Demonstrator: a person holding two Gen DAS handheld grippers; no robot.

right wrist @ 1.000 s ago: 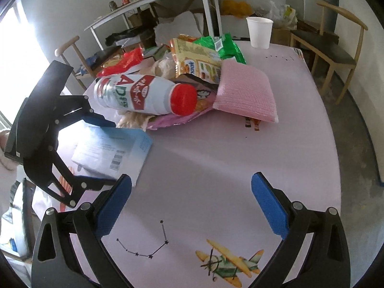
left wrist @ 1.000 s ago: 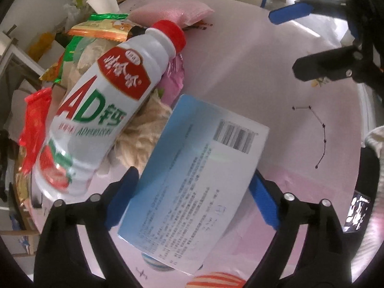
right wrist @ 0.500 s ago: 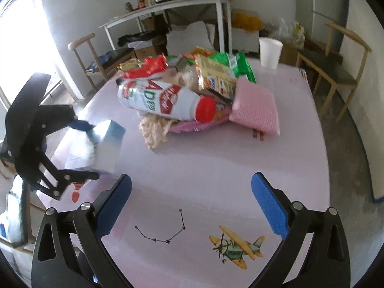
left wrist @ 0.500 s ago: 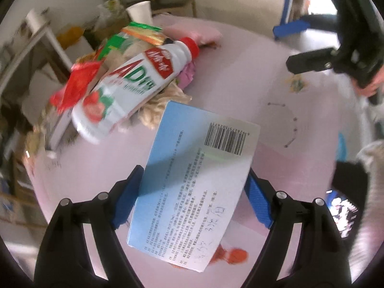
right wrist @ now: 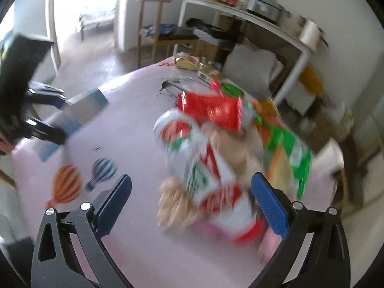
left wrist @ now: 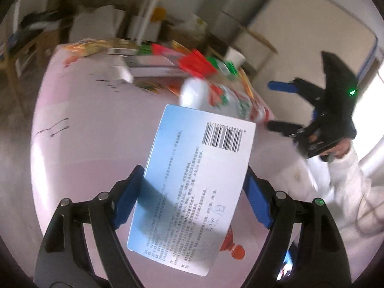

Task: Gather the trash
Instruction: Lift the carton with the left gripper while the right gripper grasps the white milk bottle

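We are lifting the blue box [left wrist: 194,187] off the desk [left wrist: 91,148], left fingers [left wrist: 124,204] clamped on it; right fingers [right wrist: 268,206], spread empty, are now swinging over the bottle [right wrist: 204,168].

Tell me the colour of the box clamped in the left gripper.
Light blue fading to white, with black print and a barcode: box, clearest in the left wrist view.

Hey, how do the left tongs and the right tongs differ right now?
The left tongs grip a light blue box with a barcode between their blue pads; the right tongs hold nothing. The left tongs carry the box above bare pink table; the right tongs hang open over the trash pile's white bottle. Both have black arms with blue pads.
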